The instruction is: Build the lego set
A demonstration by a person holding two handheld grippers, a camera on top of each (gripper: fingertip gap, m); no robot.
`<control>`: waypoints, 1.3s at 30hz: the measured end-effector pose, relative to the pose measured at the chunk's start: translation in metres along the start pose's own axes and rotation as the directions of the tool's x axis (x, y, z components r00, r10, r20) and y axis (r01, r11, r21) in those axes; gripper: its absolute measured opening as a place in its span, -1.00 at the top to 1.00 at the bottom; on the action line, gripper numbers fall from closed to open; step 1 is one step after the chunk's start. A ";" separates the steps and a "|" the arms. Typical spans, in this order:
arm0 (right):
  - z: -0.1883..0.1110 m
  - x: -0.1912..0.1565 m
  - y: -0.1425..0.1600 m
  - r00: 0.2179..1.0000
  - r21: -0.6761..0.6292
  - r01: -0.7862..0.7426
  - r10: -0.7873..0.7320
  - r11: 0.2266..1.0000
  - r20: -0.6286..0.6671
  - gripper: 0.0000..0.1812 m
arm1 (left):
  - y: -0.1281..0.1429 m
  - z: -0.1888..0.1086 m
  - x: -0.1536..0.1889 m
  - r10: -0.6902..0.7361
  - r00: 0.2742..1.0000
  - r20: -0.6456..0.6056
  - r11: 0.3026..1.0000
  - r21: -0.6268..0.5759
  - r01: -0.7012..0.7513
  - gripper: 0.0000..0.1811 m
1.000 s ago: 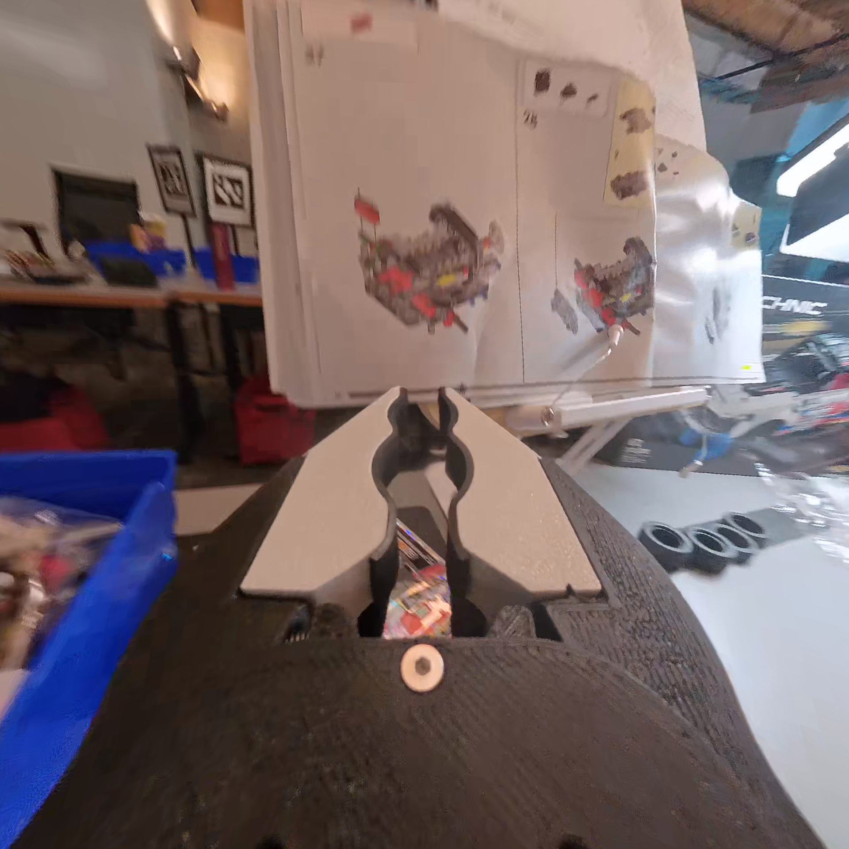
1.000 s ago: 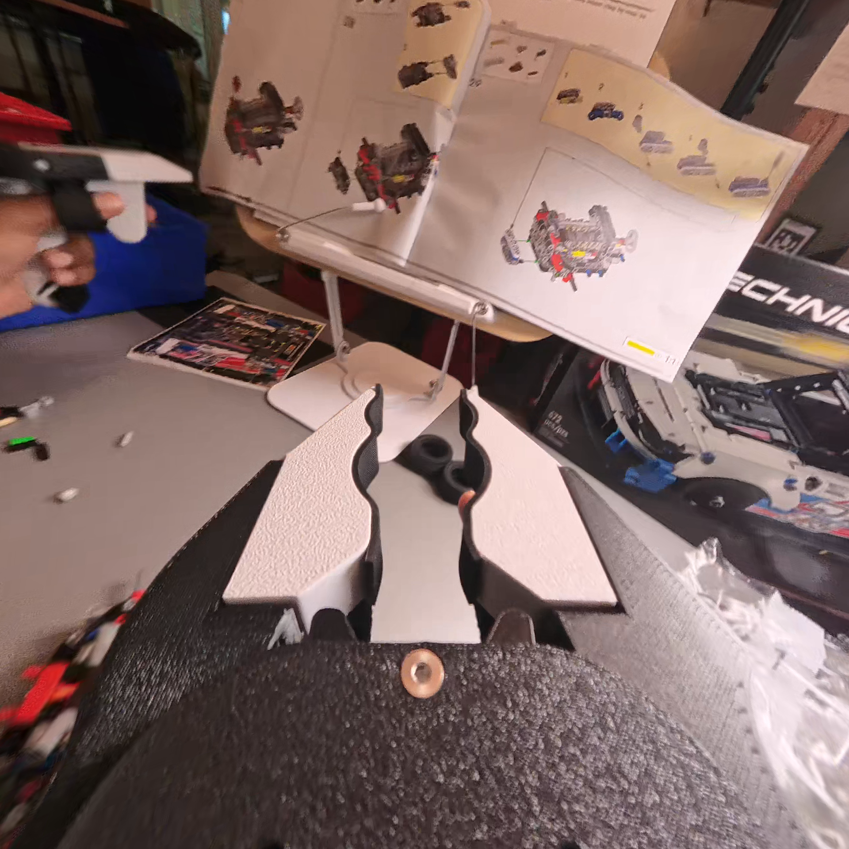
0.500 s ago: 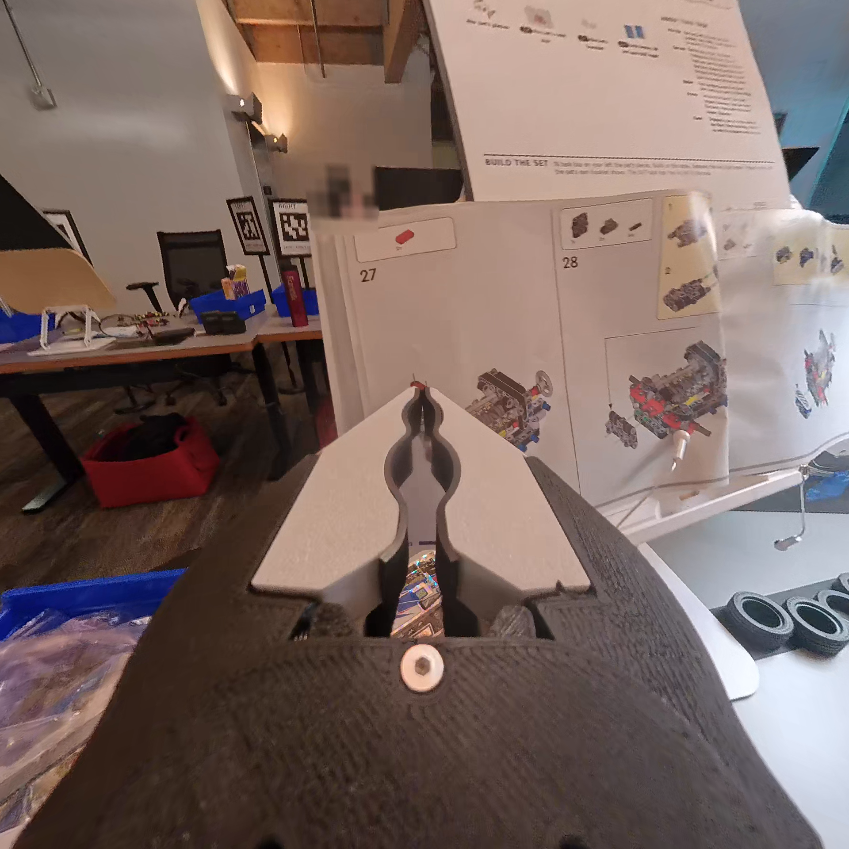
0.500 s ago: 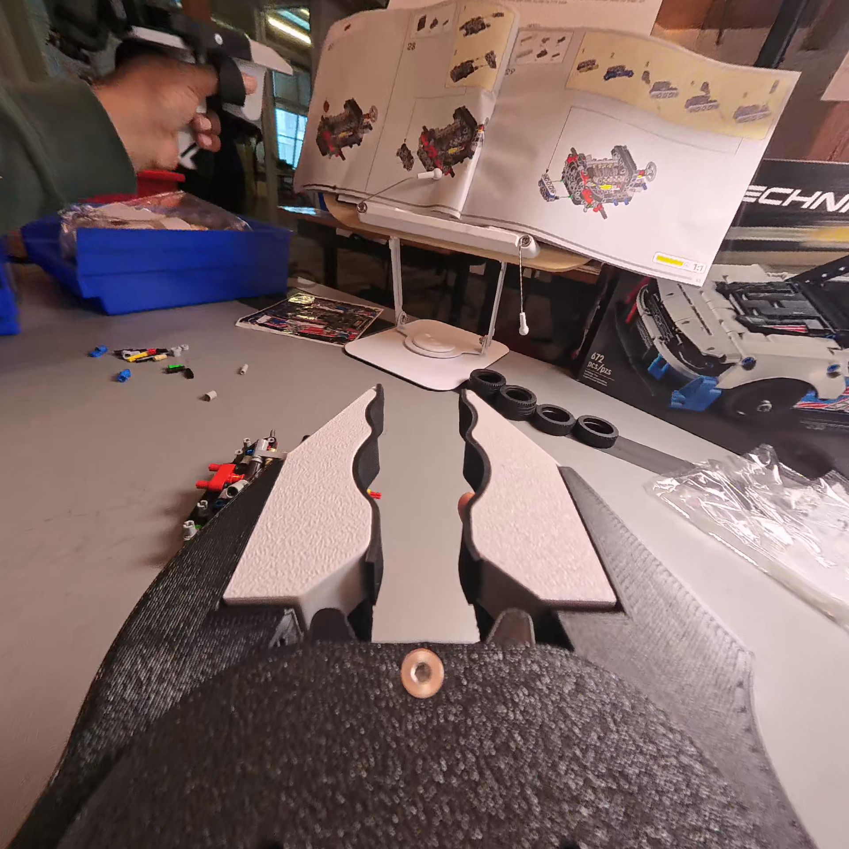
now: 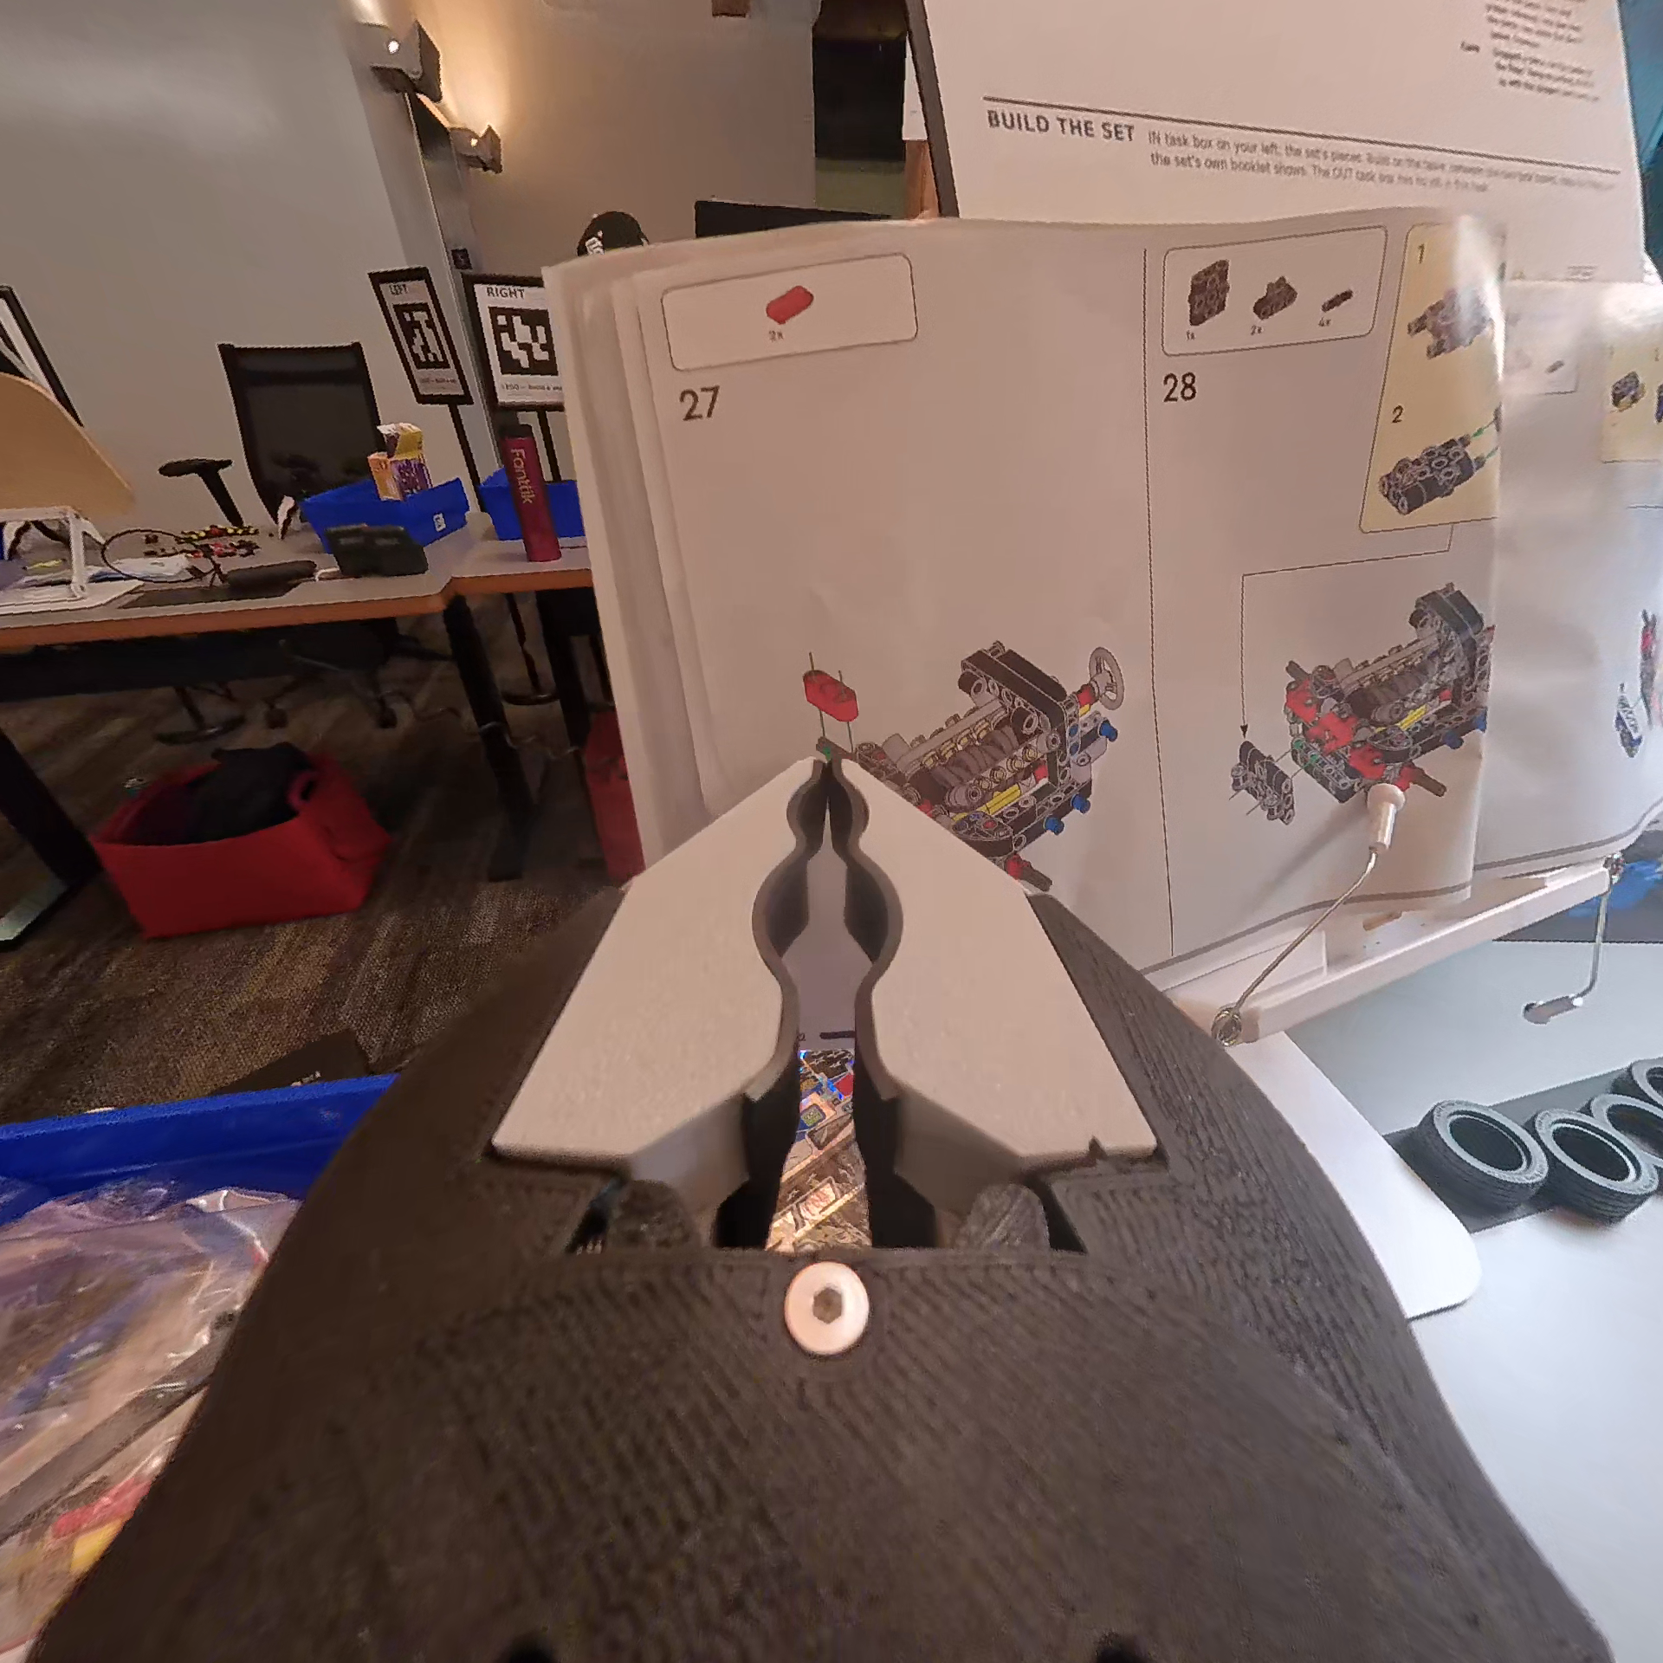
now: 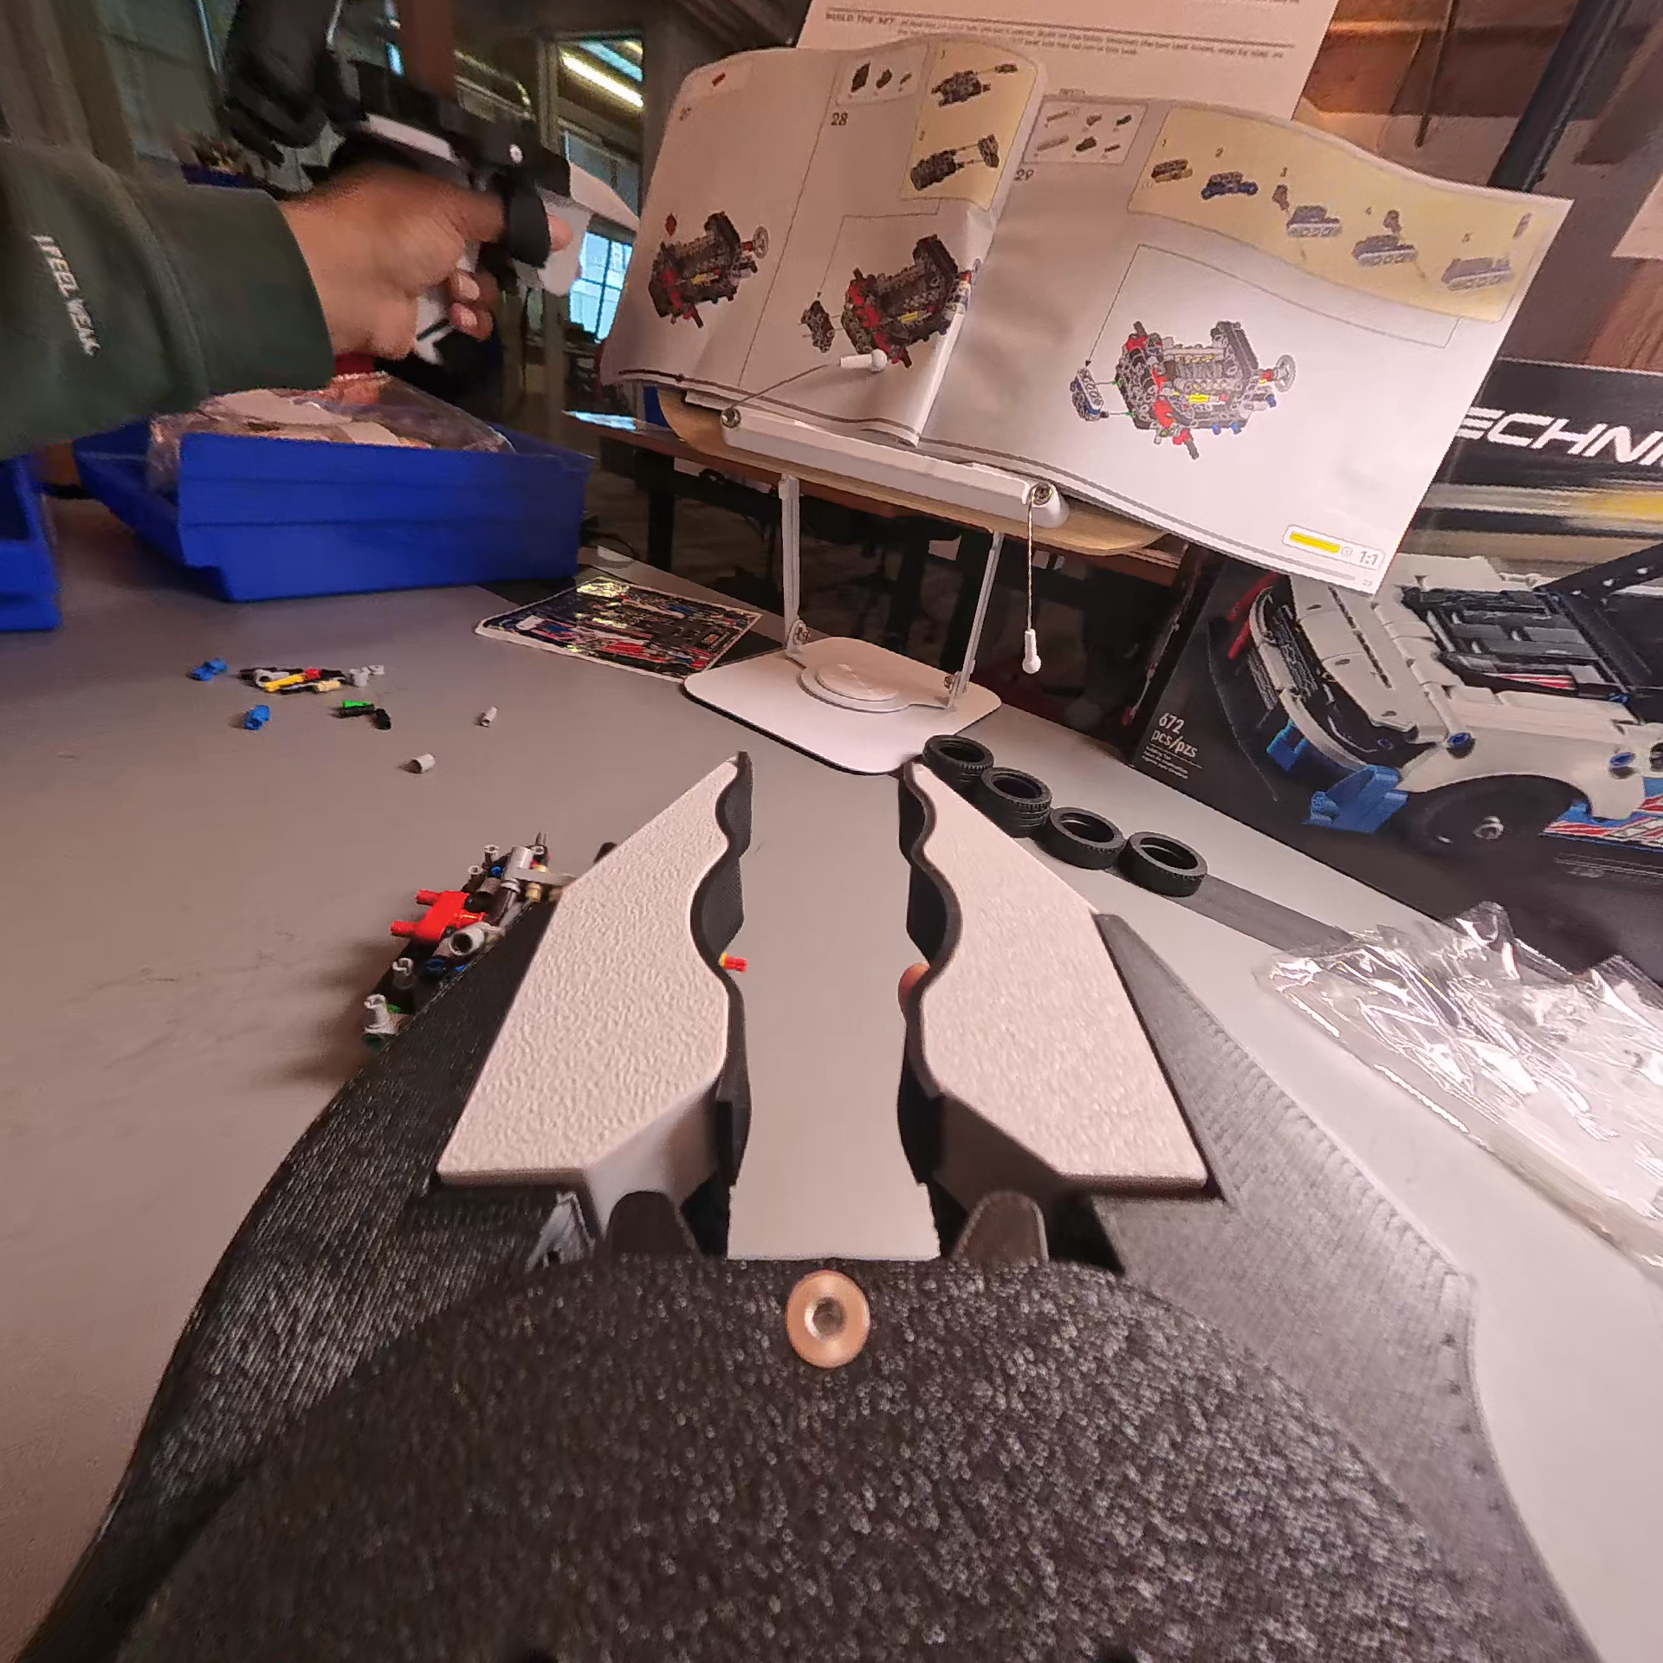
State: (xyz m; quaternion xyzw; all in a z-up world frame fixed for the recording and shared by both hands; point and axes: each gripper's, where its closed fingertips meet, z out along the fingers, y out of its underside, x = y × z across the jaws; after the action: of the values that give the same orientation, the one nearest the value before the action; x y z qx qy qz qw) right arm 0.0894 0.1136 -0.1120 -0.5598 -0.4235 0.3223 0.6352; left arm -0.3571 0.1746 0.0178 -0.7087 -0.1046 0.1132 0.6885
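The instruction booklet (image 5: 990,540) stands open on a white stand (image 6: 841,693) at the back of the grey table. My left gripper (image 5: 828,765) is shut, raised in front of the booklet's left page, with nothing visible between its tips. In the right wrist view it shows blurred in a hand (image 6: 468,162) above the blue bin. My right gripper (image 6: 823,774) is open and empty, low over the table. A partly built lego assembly (image 6: 468,918) lies just left of its left finger. Loose small pieces (image 6: 297,679) lie farther left.
Several black tyres (image 6: 1062,819) (image 5: 1530,1161) line up right of the stand base. The set's box (image 6: 1440,720) stands at the right, with an empty plastic bag (image 6: 1485,1035) before it. A blue bin with bags (image 6: 360,504) (image 5: 180,1134) is at the left, and a sticker sheet (image 6: 621,625) lies by the stand. My right fingertips sit around 45 cm from my left ones.
My left gripper closed from slightly open to shut and rose in front of the booklet. My right gripper drew back from the stand and stayed open.
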 end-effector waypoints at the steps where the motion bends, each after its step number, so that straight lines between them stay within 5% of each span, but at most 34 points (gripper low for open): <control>1: 0.000 0.001 0.001 1.000 -0.002 -0.001 0.001 1.000 -0.005 0.65 | 0.002 0.000 0.000 -0.003 1.000 -0.001 1.000 -0.003 0.003 1.00; 29: 0.003 0.012 0.017 0.997 -0.054 0.025 -0.029 0.998 -0.074 0.68 | 0.026 -0.009 0.010 -0.040 0.997 -0.060 0.999 0.019 0.041 1.00; 39: 0.002 0.012 0.015 0.996 -0.048 0.034 -0.038 0.998 -0.082 0.68 | 0.043 -0.090 0.064 -0.049 0.981 -0.186 0.997 0.041 0.058 1.00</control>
State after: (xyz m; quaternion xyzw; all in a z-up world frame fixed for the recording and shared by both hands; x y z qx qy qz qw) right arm 0.0941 0.1276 -0.1247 -0.5796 -0.4142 0.2776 0.6445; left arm -0.2688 0.1070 -0.0240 -0.6970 -0.0566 0.0307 0.7142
